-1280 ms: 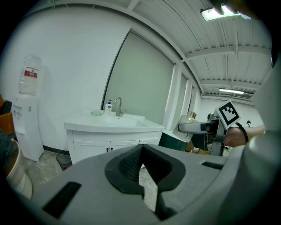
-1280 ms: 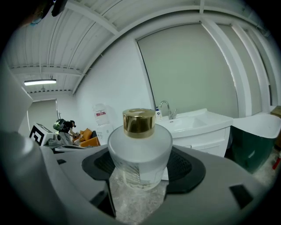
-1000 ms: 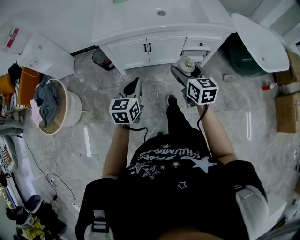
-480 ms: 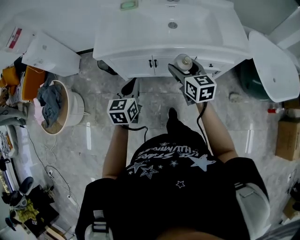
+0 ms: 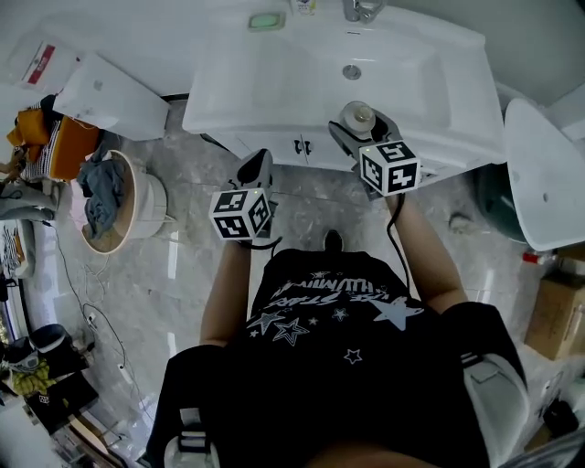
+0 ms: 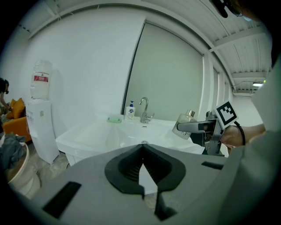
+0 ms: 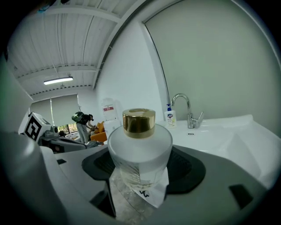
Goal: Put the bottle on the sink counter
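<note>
Far left, against the wall: water dispenser (image 5: 102, 91), white, with an upturned jug on top in the left gripper view. Just in front of it on the grey marble floor (image 5: 174, 265), a round basket (image 5: 137, 208) heaped with clothes.

Left gripper (image 5: 259, 167): held low in front of the cabinet doors (image 5: 297, 146), short of the counter's front edge. Jaws together, tips meeting, nothing between them; only the small diamond-shaped gap in the pads shows pale cabinet behind.

Sink counter (image 5: 228, 87): white, one-piece basin with a drain (image 5: 352, 71) in the middle. Along the back edge, left to right: green soap dish (image 5: 266, 19), pump bottle (image 6: 130, 112), chrome tap (image 6: 144, 110).

Right gripper (image 5: 360, 117): raised higher than the left one, at the counter's front edge, right of the drain. Jaws clamped on the bottle (image 7: 139, 145), one pad each side of its body. Bottle is frosted glass, squat and round-shouldered, gold cap, a paper label on its lower part. From the left gripper view it sits tilted in the jaws, over the right front part of the counter, and looks to be off the surface, though contact cannot be ruled out from here.

Far right: large white oval lid (image 5: 544, 174), and a cardboard box (image 5: 548, 320) on the floor beyond it.
</note>
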Available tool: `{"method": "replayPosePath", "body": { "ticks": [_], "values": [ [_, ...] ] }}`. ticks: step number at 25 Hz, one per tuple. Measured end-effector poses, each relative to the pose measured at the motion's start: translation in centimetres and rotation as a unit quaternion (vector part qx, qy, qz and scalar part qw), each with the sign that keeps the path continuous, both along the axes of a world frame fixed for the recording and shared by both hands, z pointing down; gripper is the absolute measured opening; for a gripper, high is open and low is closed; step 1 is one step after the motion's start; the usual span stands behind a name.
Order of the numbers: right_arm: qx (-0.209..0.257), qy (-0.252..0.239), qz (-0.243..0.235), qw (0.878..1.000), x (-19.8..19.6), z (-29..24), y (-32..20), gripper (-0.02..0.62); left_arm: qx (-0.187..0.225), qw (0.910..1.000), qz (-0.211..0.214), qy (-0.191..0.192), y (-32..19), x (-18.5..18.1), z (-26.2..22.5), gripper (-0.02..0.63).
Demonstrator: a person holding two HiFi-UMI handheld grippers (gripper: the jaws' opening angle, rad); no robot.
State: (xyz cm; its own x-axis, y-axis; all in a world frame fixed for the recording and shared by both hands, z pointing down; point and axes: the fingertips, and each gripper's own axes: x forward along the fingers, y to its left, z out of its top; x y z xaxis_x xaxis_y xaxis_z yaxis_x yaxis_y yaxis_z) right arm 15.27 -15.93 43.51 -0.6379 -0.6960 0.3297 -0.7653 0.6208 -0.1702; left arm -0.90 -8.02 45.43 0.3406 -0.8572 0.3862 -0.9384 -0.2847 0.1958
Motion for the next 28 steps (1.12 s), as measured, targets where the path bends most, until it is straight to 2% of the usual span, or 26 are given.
{"method": "replayPosePath", "body": {
  "ticks": [10,14,28],
  "values": [
    [-0.021,0.005,-0.045,0.999,-4.2,1.3,-2.6,0.322,-0.01,0.9995,-0.026,-0.018,-2.1,-3.1,0.4,0.008],
    [-0.024,0.008,-0.052,0.998,-6.1,1.8,-4.5,0.322,-0.009,0.9994,-0.03,-0.011,-4.4,-4.6,1.0,0.008],
    [-0.036,0.016,-0.061,0.997,-15.1,4.3,-16.8,0.322,-0.019,0.9995,-0.024,-0.009,-18.1,-12.8,2.5,0.008]
  ]
}}
